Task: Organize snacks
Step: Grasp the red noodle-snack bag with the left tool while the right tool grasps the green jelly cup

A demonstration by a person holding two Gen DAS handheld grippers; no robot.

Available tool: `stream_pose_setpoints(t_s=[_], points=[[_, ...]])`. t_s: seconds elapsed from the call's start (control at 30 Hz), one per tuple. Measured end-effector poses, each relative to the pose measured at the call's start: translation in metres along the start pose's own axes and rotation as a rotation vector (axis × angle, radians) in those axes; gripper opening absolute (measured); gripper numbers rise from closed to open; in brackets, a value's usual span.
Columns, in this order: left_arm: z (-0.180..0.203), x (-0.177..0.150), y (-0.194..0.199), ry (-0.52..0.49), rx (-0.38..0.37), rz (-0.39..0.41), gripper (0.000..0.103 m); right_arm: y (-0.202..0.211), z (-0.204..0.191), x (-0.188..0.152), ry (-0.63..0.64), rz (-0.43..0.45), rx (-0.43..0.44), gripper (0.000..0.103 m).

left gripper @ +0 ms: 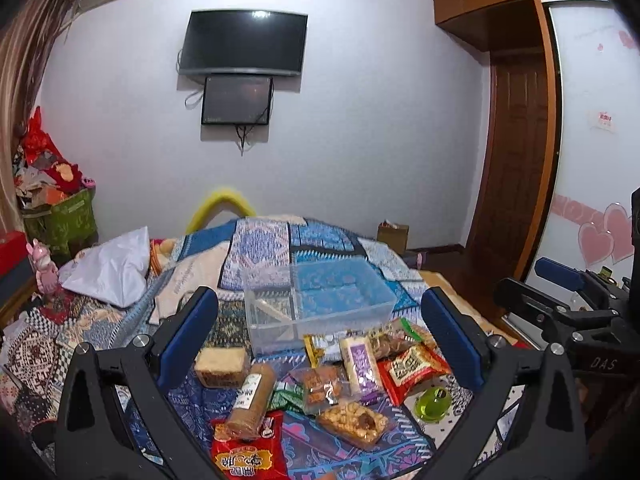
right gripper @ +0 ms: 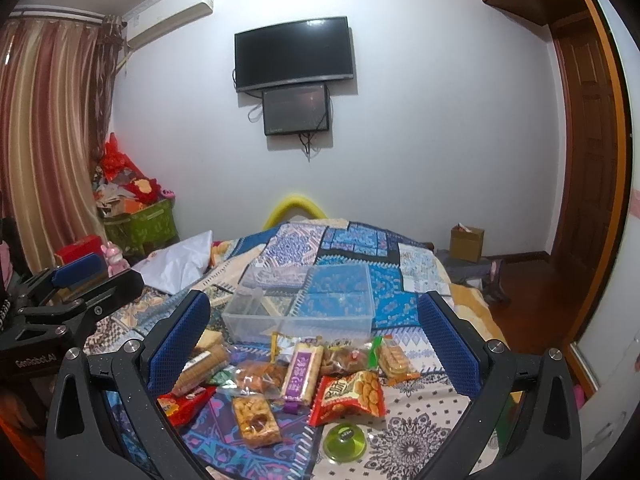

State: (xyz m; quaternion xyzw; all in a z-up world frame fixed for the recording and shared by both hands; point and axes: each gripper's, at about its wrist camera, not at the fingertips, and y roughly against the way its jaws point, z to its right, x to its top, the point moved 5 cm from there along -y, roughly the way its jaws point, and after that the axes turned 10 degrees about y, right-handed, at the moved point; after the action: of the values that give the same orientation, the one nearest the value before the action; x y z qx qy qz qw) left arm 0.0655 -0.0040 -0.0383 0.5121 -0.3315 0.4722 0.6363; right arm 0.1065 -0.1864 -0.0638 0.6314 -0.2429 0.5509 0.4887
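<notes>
A pile of wrapped snacks lies on the patterned bed cover in front of a clear plastic box (left gripper: 320,300) (right gripper: 300,304) with dividers. Among them are a red peanut bag (left gripper: 412,368) (right gripper: 348,394), a purple-labelled bar (left gripper: 360,362) (right gripper: 302,372), a round biscuit roll (left gripper: 250,400) (right gripper: 200,364), a nut brittle pack (left gripper: 354,424) (right gripper: 254,420), a cake slice (left gripper: 220,364) and a green round candy (left gripper: 432,402) (right gripper: 345,442). My left gripper (left gripper: 320,332) is open and empty above the pile. My right gripper (right gripper: 316,336) is open and empty above it too.
The bed cover (right gripper: 384,248) fills the middle. A white bag (left gripper: 108,268) lies at the bed's left. Bags and boxes (left gripper: 56,208) stack by the curtain. A wardrobe (left gripper: 592,120) and wooden door stand right. A cardboard box (right gripper: 466,242) sits on the floor.
</notes>
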Motion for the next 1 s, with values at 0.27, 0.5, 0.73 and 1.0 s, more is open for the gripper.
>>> stream_pose_setpoints(t_s=[0.27, 0.5, 0.73, 1.0], points=[[-0.031, -0.041, -0.037, 0.019, 0.058, -0.167, 0.103, -0.028, 0.012, -0.043, -0.039, -0.159, 0.015, 0.103], [-0.073, -0.088, -0.062, 0.068, 0.145, -0.316, 0.086, -0.041, 0.015, -0.082, -0.016, -0.271, 0.005, 0.103], [-0.1, -0.128, -0.075, 0.134, 0.17, -0.442, 0.081, -0.053, 0.012, -0.113, -0.024, -0.366, 0.044, 0.091], [-0.113, -0.167, -0.095, 0.157, 0.205, -0.568, 0.081, -0.073, 0.013, -0.142, -0.058, -0.462, 0.078, 0.076]])
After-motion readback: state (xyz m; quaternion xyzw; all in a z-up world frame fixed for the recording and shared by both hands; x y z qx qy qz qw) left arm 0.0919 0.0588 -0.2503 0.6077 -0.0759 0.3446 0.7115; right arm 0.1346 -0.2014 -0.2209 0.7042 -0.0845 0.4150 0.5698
